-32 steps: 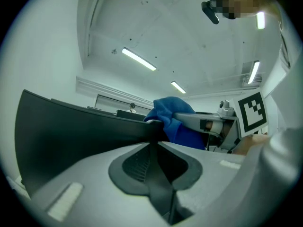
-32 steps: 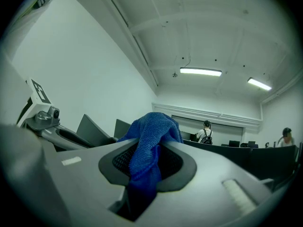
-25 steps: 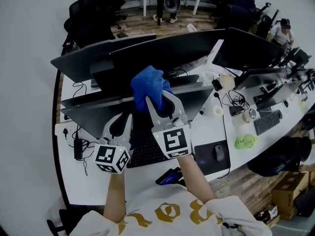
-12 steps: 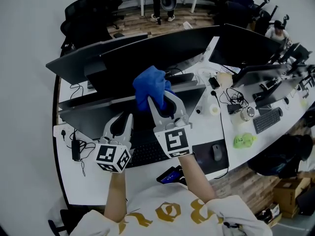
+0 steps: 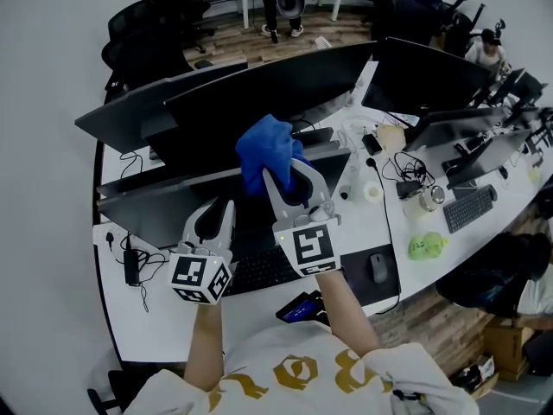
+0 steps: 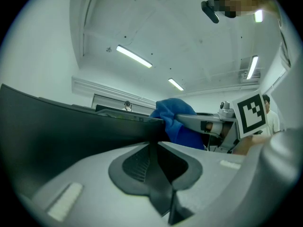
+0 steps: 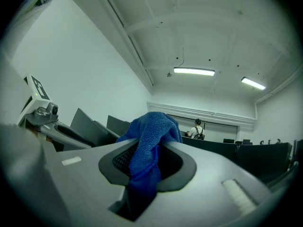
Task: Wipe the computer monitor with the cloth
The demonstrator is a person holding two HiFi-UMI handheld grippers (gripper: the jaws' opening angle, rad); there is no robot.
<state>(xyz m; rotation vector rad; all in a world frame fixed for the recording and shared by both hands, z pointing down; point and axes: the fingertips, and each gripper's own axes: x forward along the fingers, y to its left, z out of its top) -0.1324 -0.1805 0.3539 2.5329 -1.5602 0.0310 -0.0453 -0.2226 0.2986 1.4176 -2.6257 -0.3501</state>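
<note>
Cloth (image 5: 263, 152), blue and bunched, is the thing the person carries. It is pinched in the right gripper (image 5: 285, 180), whose jaws are closed on a fold of it, while the rest billows up past the fingertips.

Nearest the person, at the front edge of the white desk (image 5: 173, 327), lies a phone (image 5: 300, 309) with a lit screen. Just beyond it a black keyboard (image 5: 259, 271) sits under both forearms, and a mouse (image 5: 378, 268) rests on a dark pad to the right.

Above the keyboard the two grippers point away from the person, side by side. The left gripper (image 5: 216, 213) is lower and to the left; its own view shows its jaws pressed together with nothing between them.

The right gripper reaches farther and higher, so the cloth stands over the top edge of the nearest monitor (image 5: 160, 214), a wide dark screen that leans back across the desk. Whether the cloth touches that edge cannot be told.

Behind this monitor a second dark monitor (image 5: 259, 93) shows its back. To the right, farther along the desk, are tangled cables, a green object (image 5: 429, 248) and another keyboard (image 5: 467, 215). Beyond the desks, black office chairs (image 5: 138, 37) stand on a wooden floor, and a person (image 5: 488, 46) is at the far right.
</note>
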